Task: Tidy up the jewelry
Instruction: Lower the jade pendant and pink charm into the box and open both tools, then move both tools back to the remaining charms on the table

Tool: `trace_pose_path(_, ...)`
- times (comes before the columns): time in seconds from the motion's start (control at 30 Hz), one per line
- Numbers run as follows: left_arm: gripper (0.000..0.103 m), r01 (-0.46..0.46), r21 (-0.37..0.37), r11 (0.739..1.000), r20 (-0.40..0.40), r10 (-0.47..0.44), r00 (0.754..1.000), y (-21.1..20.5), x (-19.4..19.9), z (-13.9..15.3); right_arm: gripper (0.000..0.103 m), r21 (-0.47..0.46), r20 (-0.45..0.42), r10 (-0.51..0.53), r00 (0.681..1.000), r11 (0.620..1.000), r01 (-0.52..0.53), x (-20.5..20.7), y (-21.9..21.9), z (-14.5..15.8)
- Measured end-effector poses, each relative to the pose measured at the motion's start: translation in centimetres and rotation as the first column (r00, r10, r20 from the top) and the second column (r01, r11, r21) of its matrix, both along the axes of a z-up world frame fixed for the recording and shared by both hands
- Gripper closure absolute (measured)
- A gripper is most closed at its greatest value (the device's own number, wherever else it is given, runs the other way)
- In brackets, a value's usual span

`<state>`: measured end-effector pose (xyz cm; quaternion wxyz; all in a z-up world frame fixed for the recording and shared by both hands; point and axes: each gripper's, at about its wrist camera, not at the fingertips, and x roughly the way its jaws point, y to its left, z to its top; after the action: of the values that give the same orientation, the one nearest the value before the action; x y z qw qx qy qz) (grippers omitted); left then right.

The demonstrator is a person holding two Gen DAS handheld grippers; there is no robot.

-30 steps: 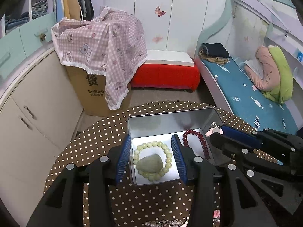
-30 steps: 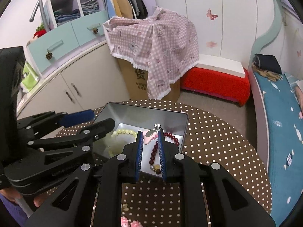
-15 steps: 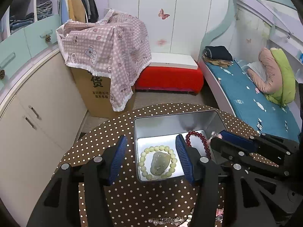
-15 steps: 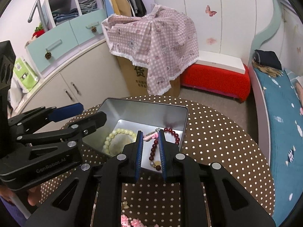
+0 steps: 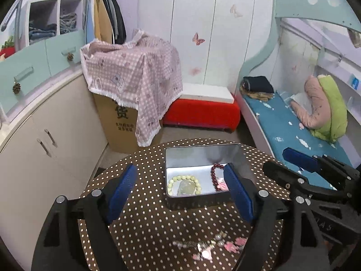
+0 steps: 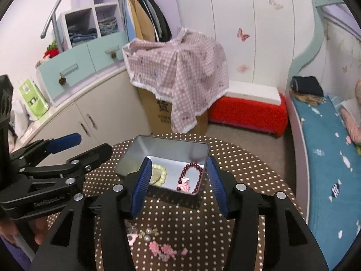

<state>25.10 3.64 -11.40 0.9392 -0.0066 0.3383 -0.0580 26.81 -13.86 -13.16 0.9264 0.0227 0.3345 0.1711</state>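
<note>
The left gripper (image 5: 180, 194) and right gripper (image 6: 178, 183) are both gaping wide, gripping nothing. The metal tin (image 6: 158, 145) is sitting at 12 o'clock, holding the green bracelet (image 5: 183, 184), half hidden behind a right finger, and the red bracelet (image 6: 191, 178). Blurry trinkets (image 5: 207, 246) are lying at 6 o'clock.

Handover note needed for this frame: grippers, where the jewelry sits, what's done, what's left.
Left gripper: open, empty, above the table.
Right gripper: open, empty, near the tin.
Tin: holds the pale green bracelet with a green stone inside its ring, and the dark red bracelet with a pink charm.
Left to do: pink and pearl pieces lie loose on the dotted table, nearer the cameras than the tin. They likely go in next.
</note>
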Motion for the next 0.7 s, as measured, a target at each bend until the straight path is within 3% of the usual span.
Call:
trace_pose_path(0.17, 0.025, -0.015, 0.000, 1.000, 0.027, 0.015, 1.000, 0.2, -3.2, 0.4, 0.044, -0.016, 0.035, -0.026, 0.999, 1.000, 0.026, -3.4, -1.4, 0.7)
trace_pose_path(0.33, 0.025, -0.025, -0.020, 0.999, 0.014, 0.026, 1.000, 0.5, -5.9, -1.0, 0.041, -0.048, 0.030, -0.050, 0.998, 0.998, 0.052, -6.1, -2.3, -0.6)
trace_pose_path(0.47, 0.025, -0.034, -0.048, 0.998, -0.033, 0.033, 0.999, 0.8, -7.3, -3.2, 0.041, -0.056, -0.025, -0.047, 0.999, 0.997, 0.046, -7.4, -2.6, -3.1)
trace_pose_path(0.7, 0.025, -0.057, -0.034, 0.998, -0.138, 0.051, 0.989, 0.9, -7.9, -8.0, 0.041, -0.086, -0.109, -0.059, 0.992, 0.995, 0.050, -8.3, -3.2, -7.8)
